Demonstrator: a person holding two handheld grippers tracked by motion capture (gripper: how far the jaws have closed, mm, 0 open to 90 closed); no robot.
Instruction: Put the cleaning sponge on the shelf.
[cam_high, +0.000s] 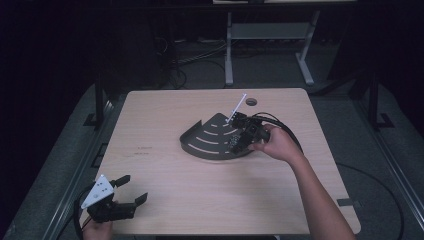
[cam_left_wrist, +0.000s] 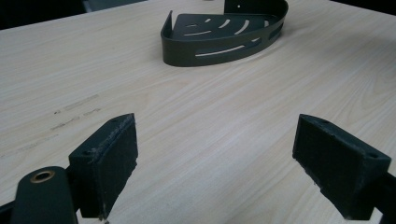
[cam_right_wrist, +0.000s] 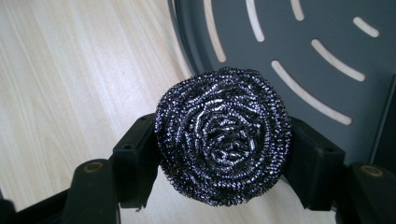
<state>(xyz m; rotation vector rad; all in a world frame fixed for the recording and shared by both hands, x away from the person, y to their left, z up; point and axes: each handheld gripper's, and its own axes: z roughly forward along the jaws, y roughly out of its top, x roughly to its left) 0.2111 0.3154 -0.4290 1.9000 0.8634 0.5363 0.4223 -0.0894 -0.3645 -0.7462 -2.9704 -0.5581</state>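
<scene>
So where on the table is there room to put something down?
Lots of bare table lies between the open left hand-held gripper and the dark corner shelf. It's crowded at the shelf's right edge, where the right hand-held gripper holds a steel scrubber.

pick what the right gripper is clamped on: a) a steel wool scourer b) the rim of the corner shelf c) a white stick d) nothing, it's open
a: in the right gripper view the right gripper has its jaws pressed against both sides of the round steel wool scourer, held above the slotted corner shelf.
</scene>
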